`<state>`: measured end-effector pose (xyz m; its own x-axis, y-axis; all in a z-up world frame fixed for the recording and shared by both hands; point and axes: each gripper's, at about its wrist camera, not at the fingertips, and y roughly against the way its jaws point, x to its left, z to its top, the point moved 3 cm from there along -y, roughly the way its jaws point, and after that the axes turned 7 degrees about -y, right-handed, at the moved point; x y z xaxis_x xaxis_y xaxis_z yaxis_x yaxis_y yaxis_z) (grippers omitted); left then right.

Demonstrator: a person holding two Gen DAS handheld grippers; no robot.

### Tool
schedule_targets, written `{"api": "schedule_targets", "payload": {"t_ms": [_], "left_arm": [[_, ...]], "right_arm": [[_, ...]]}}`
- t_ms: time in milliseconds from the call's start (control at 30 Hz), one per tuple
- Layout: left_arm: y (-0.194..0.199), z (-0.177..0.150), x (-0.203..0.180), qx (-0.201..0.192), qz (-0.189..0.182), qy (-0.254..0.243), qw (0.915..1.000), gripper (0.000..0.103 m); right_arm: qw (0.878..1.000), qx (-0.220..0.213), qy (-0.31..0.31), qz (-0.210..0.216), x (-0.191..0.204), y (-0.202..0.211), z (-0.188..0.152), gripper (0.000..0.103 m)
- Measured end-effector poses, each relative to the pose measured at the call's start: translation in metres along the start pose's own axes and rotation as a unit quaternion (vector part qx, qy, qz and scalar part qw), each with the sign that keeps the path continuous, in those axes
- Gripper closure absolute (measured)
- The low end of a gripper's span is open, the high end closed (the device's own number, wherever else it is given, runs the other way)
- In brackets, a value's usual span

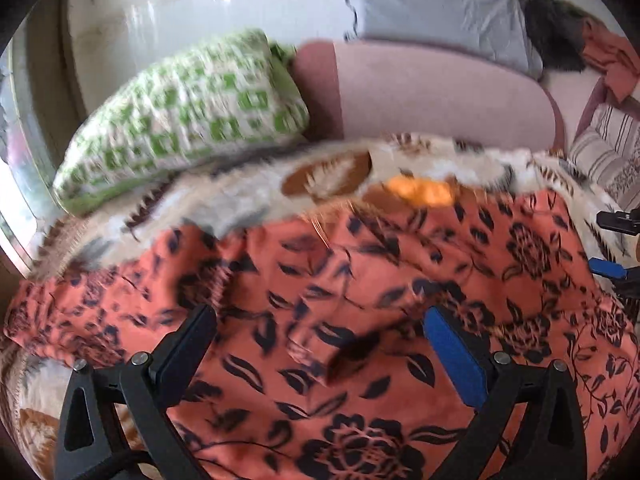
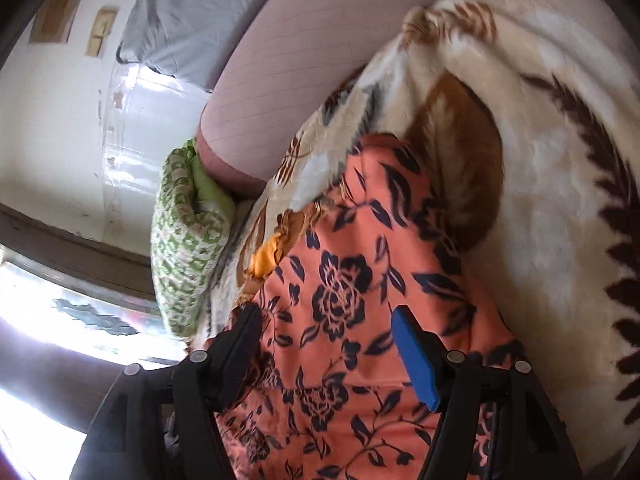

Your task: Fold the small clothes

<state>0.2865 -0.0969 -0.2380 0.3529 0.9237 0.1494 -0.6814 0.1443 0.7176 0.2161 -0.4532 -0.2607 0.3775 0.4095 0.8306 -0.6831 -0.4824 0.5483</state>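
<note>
Both hand-held grippers hover released, jaws apart: left hand-held gripper (image 1: 320,332) and right hand-held gripper (image 2: 326,328) over the orange floral garment (image 1: 360,320) spread on the blanket (image 1: 248,184). At ten o'clock lies a green pillow (image 1: 188,116). No writing is readable.

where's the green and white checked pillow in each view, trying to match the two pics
Left wrist view: the green and white pillow lies upper left, beyond the orange floral garment, against the pink bolster.
Right wrist view: the pillow sits at left centre, standing on end in this rolled picture.
Shared landmark: the pink bolster touching the pillow's end.
</note>
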Motion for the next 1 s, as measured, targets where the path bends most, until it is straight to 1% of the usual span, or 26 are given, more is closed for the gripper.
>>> {"api": "schedule_targets", "payload": {"t_ms": [33, 100, 133, 167, 200, 233, 267, 300, 367, 433, 500, 600, 667, 700, 767, 800, 833, 867, 900, 933, 967, 1000], "left_arm": [[-0.005, -0.002, 0.001, 0.011, -0.001, 0.005, 0.9999, 0.000], [-0.015, -0.005, 0.006, 0.027, 0.009, 0.016, 0.9995, 0.001], [-0.018, -0.007, 0.008, 0.029, 0.010, 0.021, 0.9993, 0.007], [-0.022, -0.008, 0.013, 0.032, 0.007, 0.031, 0.9990, 0.013], [-0.027, -0.010, 0.017, 0.038, -0.005, 0.046, 0.9982, 0.034], [-0.035, -0.012, 0.022, 0.048, -0.026, 0.063, 0.9965, 0.066], [-0.040, -0.016, 0.025, 0.055, -0.045, 0.080, 0.9942, 0.076], [-0.042, -0.018, 0.029, 0.056, -0.048, 0.096, 0.9927, 0.077], [-0.034, -0.019, 0.038, 0.034, -0.043, 0.118, 0.9914, 0.082], [-0.021, -0.020, 0.043, 0.018, -0.049, 0.137, 0.9892, 0.082], [-0.009, -0.021, 0.050, 0.006, -0.065, 0.165, 0.9842, 0.082], [0.006, -0.021, 0.068, -0.001, -0.071, 0.206, 0.9760, 0.082], [0.013, -0.019, 0.082, -0.004, -0.089, 0.241, 0.9663, 0.082], [0.020, -0.017, 0.090, -0.007, -0.109, 0.267, 0.9576, 0.082], [0.026, -0.014, 0.098, -0.010, -0.117, 0.287, 0.9507, 0.082], [0.030, -0.012, 0.100, -0.010, -0.106, 0.289, 0.9513, 0.075], [0.035, -0.012, 0.099, -0.005, -0.093, 0.283, 0.9546, 0.053], [0.038, -0.012, 0.095, 0.004, -0.076, 0.269, 0.9602, 0.041], [0.039, -0.014, 0.093, 0.007, -0.062, 0.256, 0.9646, 0.024], [0.042, -0.015, 0.087, 0.008, -0.044, 0.238, 0.9702, 0.020], [0.043, -0.017, 0.079, 0.007, -0.033, 0.217, 0.9756, 0.020], [0.040, -0.017, 0.066, 0.013, -0.027, 0.177, 0.9838, 0.020]], "right_arm": [[1.000, 0.011, -0.008, 0.010, -0.004, -0.003, -0.001, 0.033], [0.999, 0.030, -0.026, 0.019, -0.013, -0.012, -0.002, 0.033], [0.998, 0.039, -0.036, 0.017, -0.016, -0.018, -0.002, 0.033], [0.998, 0.046, -0.049, 0.005, -0.021, -0.024, -0.001, 0.033], [0.997, 0.054, -0.059, -0.012, -0.026, -0.030, 0.000, 0.033], [0.996, 0.057, -0.060, -0.016, -0.026, -0.033, 0.001, 0.033], [0.997, 0.057, -0.055, -0.018, -0.024, -0.034, 0.002, 0.033], [0.997, 0.057, -0.045, -0.024, -0.021, -0.034, 0.002, 0.033], [0.998, 0.054, -0.035, -0.029, -0.018, -0.035, 0.002, 0.033], [0.997, 0.056, -0.034, -0.027, -0.018, -0.034, 0.002, 0.033], [0.997, 0.061, -0.033, -0.025, -0.018, -0.034, 0.002, 0.033], [0.997, 0.063, -0.043, -0.020, -0.025, -0.026, 0.001, 0.033], [0.997, 0.063, -0.046, -0.019, -0.027, -0.024, 0.000, 0.033], [0.997, 0.063, -0.047, -0.019, -0.028, -0.022, 0.000, 0.033], [0.997, 0.065, -0.050, -0.015, -0.032, -0.019, -0.001, 0.033], [0.996, 0.066, -0.056, -0.010, -0.034, -0.018, 0.000, 0.033], [0.996, 0.066, -0.061, -0.007, -0.035, -0.016, 0.000, 0.033], [0.996, 0.066, -0.067, -0.003, -0.037, -0.015, 0.000, 0.033], [0.995, 0.066, -0.072, -0.001, -0.038, -0.014, 0.000, 0.033], [0.995, 0.067, -0.073, -0.001, -0.038, -0.014, 0.000, 0.033], [0.995, 0.067, -0.072, -0.003, -0.037, -0.014, 0.000, 0.033], [0.995, 0.068, -0.069, -0.005, -0.037, -0.014, -0.001, 0.033]]}}
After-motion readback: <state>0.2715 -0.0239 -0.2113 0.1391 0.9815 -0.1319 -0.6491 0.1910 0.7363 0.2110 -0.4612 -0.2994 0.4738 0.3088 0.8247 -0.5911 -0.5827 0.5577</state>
